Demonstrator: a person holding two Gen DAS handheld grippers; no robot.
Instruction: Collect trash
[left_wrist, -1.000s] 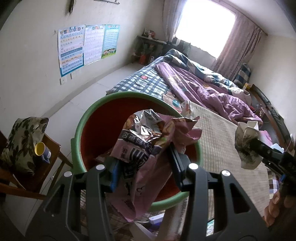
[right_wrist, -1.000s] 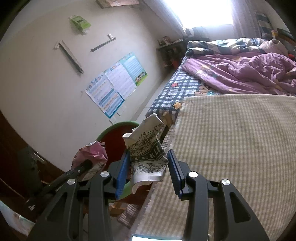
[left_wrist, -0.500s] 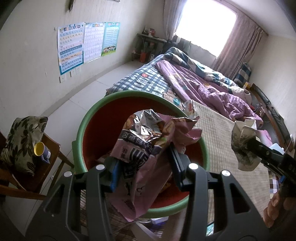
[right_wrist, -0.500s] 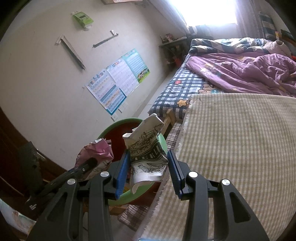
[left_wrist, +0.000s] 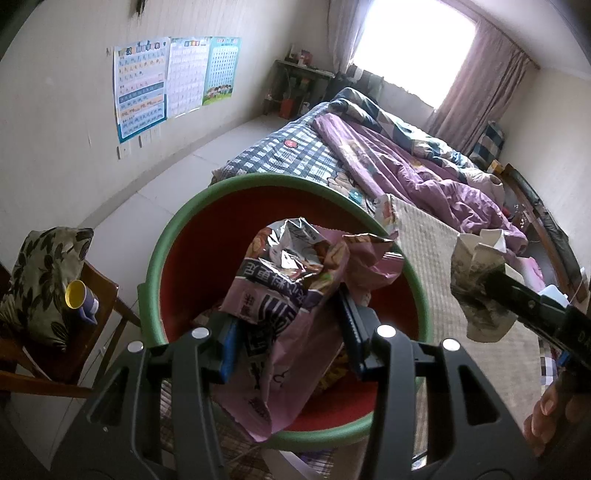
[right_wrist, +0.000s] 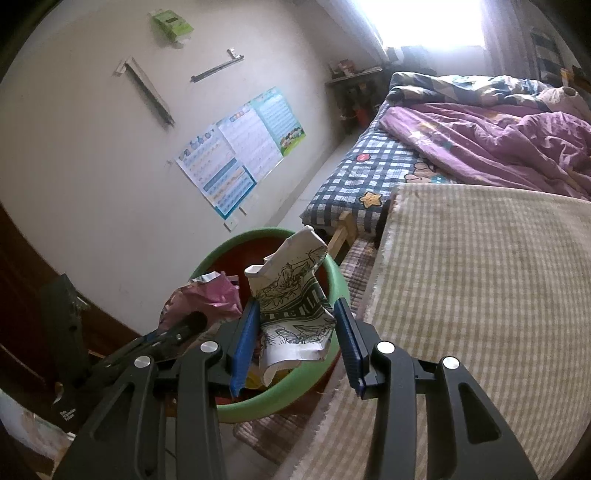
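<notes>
A round bin (left_wrist: 155, 258), green-rimmed and red inside, stands on the floor beside the bed. My left gripper (left_wrist: 288, 325) hangs over its opening, shut on a crumpled pink snack bag (left_wrist: 291, 295). My right gripper (right_wrist: 297, 332) is shut on a crushed white carton with black line drawings (right_wrist: 295, 306), held above the bin's right rim (right_wrist: 332, 273). In the left wrist view that carton (left_wrist: 476, 288) hovers right of the bin, over the striped mat. The pink bag (right_wrist: 203, 299) and the left gripper's arm show at lower left in the right wrist view.
A bed with a checked sheet (left_wrist: 295, 155) and a purple quilt (left_wrist: 406, 173) fills the right side. The striped beige mat (right_wrist: 480, 295) covers its near end. A wooden chair (left_wrist: 96, 295) left of the bin bears a leaf-print cushion and a yellow cup (left_wrist: 79, 295).
The right gripper with the carton has drifted left toward the bin, so the bin looks larger and nearer in its view. The left gripper and its bag have stayed over the bin.
</notes>
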